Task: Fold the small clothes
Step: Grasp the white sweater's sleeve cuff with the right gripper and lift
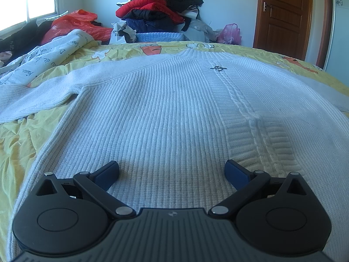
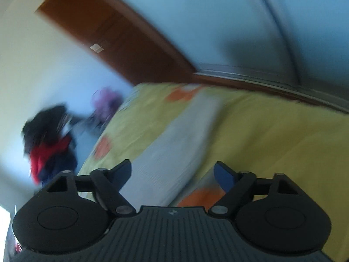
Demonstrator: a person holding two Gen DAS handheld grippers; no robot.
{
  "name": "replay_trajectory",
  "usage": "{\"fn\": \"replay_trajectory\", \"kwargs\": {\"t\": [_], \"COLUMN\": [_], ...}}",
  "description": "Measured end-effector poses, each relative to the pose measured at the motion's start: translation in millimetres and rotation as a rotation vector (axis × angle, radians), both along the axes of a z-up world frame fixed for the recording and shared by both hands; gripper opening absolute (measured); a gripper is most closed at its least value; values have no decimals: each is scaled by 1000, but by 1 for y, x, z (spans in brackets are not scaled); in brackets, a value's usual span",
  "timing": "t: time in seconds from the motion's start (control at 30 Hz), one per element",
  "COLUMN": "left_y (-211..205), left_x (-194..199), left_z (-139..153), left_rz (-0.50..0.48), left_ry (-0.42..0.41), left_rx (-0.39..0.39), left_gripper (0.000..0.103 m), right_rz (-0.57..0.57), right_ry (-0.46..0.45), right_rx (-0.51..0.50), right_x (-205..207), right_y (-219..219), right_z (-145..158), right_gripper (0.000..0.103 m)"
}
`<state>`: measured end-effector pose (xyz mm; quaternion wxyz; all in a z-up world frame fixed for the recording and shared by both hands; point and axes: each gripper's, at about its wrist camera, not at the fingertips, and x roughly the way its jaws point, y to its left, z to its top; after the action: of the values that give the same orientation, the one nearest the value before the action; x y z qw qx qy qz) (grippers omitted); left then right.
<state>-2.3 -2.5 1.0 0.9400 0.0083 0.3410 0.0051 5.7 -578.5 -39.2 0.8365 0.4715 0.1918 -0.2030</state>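
Here the left tool [image 1: 172,172] hovers low over the hem end of a white knitted sweater [image 1: 165,113], its blue-padded fingers [image 1: 106,174] spread wide apart with nothing but ribbed knit showing in the gap below them; no fold of cloth sits between the pads. The right tool [image 2: 173,173] likewise stands with its fingers apart and empty, and its whole view is smeared and tilted, so it reads as being in transit. Under it lies a pale strip of knit, probably the sweater's right sleeve [image 2: 174,144], running away across the bed, though the blur keeps me from being sure.

Outward from the left tool, the sweater lies face up and spread flat on the yellow printed bedsheet [image 1: 24,144], collar at the far end, a cable braid down the front, and the left sleeve [image 1: 32,100] stretched out to the side. Beyond the bed are a heap of red and dark clothes [image 1: 161,6], a pink bag [image 1: 230,32] and a brown door [image 1: 283,15].

I judge the folding has hardly begun: the garment is laid out and no part is turned over yet. The next move seems to call for each tool to come down on a sleeve or side edge, close on the knit, and carry it inward across the body, keeping the thick fabric from bunching.
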Motion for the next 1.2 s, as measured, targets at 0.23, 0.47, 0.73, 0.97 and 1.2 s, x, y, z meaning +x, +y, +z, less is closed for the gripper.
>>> {"fn": "replay_trajectory", "kwargs": {"t": [0.23, 0.47, 0.73, 0.97, 1.2], "left_y": [0, 0, 0, -1, -2], "left_x": [0, 0, 0, 0, 0], "left_z": [0, 0, 0, 0, 0], "left_rz": [-1, -1, -1, -2, -4], "left_ry": [0, 0, -1, -2, -3], "left_rx": [0, -2, -2, -5, -8], "left_gripper": [103, 103, 103, 103, 103], "right_rz": [-72, -70, 45, 530, 809], "right_ry": [-53, 59, -118, -304, -144], "right_rx": [81, -45, -212, -349, -457], "right_x": [20, 61, 49, 72, 107], "right_y": [-34, -40, 28, 212, 362], "right_z": [-36, -27, 35, 83, 32], "right_gripper": [76, 14, 14, 14, 15]}}
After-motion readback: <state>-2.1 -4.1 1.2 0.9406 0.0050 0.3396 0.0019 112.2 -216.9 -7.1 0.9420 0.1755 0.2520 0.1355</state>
